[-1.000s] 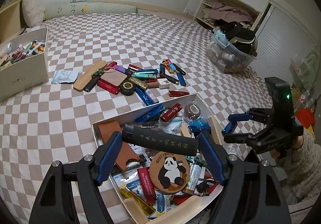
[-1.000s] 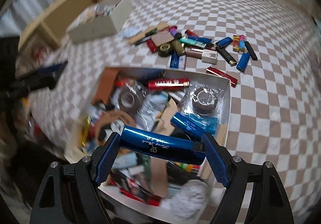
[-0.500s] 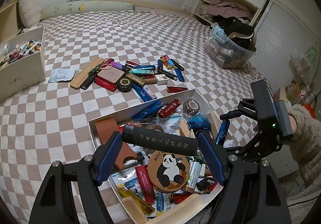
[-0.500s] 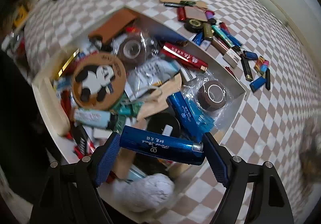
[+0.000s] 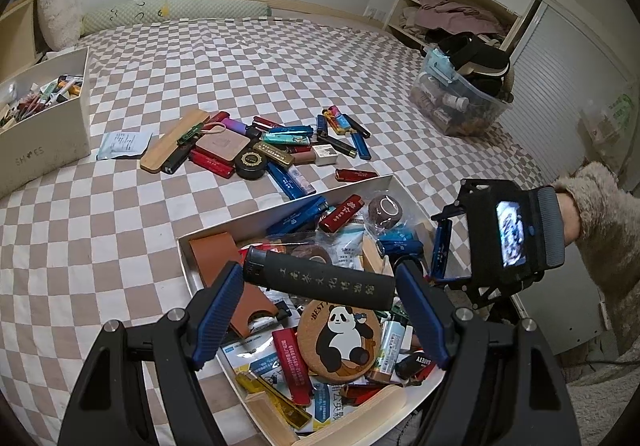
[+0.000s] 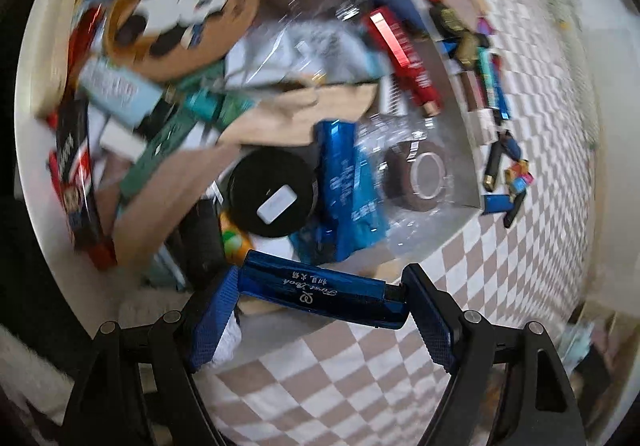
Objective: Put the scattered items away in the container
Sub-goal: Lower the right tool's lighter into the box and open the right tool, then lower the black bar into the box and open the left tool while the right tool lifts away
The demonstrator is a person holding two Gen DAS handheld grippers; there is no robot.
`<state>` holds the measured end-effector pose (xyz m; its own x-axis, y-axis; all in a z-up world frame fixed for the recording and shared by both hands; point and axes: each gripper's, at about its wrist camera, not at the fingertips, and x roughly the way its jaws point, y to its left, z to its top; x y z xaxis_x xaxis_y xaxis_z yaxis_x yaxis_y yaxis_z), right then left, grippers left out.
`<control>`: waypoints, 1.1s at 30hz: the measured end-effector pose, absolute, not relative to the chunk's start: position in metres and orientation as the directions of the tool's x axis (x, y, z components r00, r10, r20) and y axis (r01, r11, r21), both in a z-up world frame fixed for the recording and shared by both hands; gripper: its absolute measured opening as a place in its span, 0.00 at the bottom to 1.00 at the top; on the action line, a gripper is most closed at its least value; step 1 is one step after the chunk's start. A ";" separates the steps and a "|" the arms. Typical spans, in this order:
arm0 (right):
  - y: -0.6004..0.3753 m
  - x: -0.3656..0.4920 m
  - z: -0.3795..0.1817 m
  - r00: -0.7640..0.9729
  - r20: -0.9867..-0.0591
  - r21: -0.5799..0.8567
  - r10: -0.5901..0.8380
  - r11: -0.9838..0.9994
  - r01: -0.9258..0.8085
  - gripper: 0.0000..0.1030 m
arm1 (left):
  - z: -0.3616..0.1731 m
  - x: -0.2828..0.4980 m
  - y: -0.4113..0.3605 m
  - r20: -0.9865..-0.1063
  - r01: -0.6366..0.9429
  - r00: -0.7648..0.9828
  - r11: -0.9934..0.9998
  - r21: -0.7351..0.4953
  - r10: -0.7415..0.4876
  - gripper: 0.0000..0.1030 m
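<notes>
A white box (image 5: 352, 186) full of lighters, tape rolls and a panda coaster (image 5: 340, 338) lies on the checkered bed. My left gripper (image 5: 320, 282) is shut on a long black lighter (image 5: 320, 278), held endwise over the box's near half. My right gripper (image 6: 320, 294) is shut on a shiny blue lighter (image 6: 324, 294) and points steeply down at the box's corner (image 6: 472, 202). In the left wrist view that right gripper (image 5: 436, 250) hangs at the box's right side, the blue lighter (image 5: 440, 246) upright between its pads. More loose lighters (image 5: 280, 150) lie scattered beyond the box.
A second white box (image 5: 44, 142) with items stands at the far left. A clear plastic bin (image 5: 460, 106) of clutter sits at the far right of the bed. A wooden strip (image 5: 172, 140) and a paper packet (image 5: 122, 144) lie among the scattered things. A fuzzy sleeve (image 5: 600, 214) holds the right gripper.
My right gripper has dropped and rolled, so the blue lighter now stands upright at the box's right side. The left gripper with the black lighter has stayed put.
</notes>
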<state>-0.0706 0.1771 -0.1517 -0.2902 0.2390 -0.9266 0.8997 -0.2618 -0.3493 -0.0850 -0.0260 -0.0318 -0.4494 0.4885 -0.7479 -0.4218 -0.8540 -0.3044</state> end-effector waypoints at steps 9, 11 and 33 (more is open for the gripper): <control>0.173 -0.075 -0.149 -0.267 -0.935 -0.323 0.235 -0.251 0.912 1.00 | -0.039 -0.087 -0.029 -0.765 -0.437 -0.423 -0.849 -0.299 0.486 0.76; 0.176 -0.078 -0.144 -0.241 -0.948 -0.296 0.209 -0.295 0.908 1.00 | -0.042 -0.087 -0.029 -0.772 -0.446 -0.411 -0.845 -0.294 0.485 0.76; 0.180 -0.070 -0.099 -0.319 -0.947 -0.255 0.024 -0.660 0.706 1.00 | -0.083 -0.074 -0.020 -0.874 -0.673 -0.317 -0.737 -0.065 0.367 0.76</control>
